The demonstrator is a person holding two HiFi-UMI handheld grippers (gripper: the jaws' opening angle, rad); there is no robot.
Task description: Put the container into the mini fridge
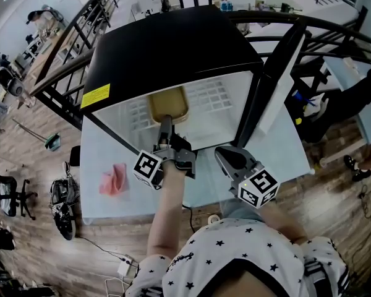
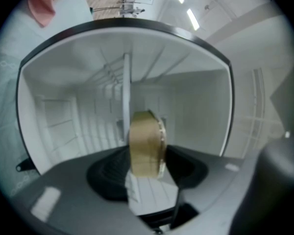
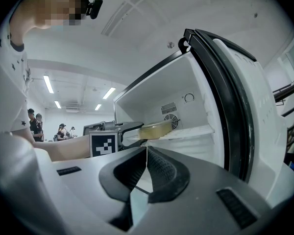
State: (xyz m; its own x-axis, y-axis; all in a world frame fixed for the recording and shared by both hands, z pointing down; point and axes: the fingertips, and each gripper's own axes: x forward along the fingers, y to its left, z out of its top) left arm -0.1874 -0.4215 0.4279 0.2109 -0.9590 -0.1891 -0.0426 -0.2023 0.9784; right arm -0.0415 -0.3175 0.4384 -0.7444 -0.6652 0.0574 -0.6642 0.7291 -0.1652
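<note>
Your left claw (image 1: pixel 166 125) is pinching the container (image 1: pixel 168 104) by its near rim. The container is already inside the mini fridge (image 1: pixel 173 42), at the level of the wire shelf (image 1: pixel 215 94) and left of its middle. I can't tell whether its base rests on the shelf.

So the carry-in looks nearly done. By my reading you have yet to set it down, let go and draw back, and perhaps shut the door (image 1: pixel 277 73).

Your right claw (image 1: pixel 227 158) is pressed together with nothing in it, low by the foot of the open door.

The shelf is bare around the container, with more free space to its right. The door stands wide on your right, so back the left claw out straight. A strip of bench (image 1: pixel 99 206) in front of the fridge is free, apart from a pink cloth (image 1: pixel 114 179) off to the left.
</note>
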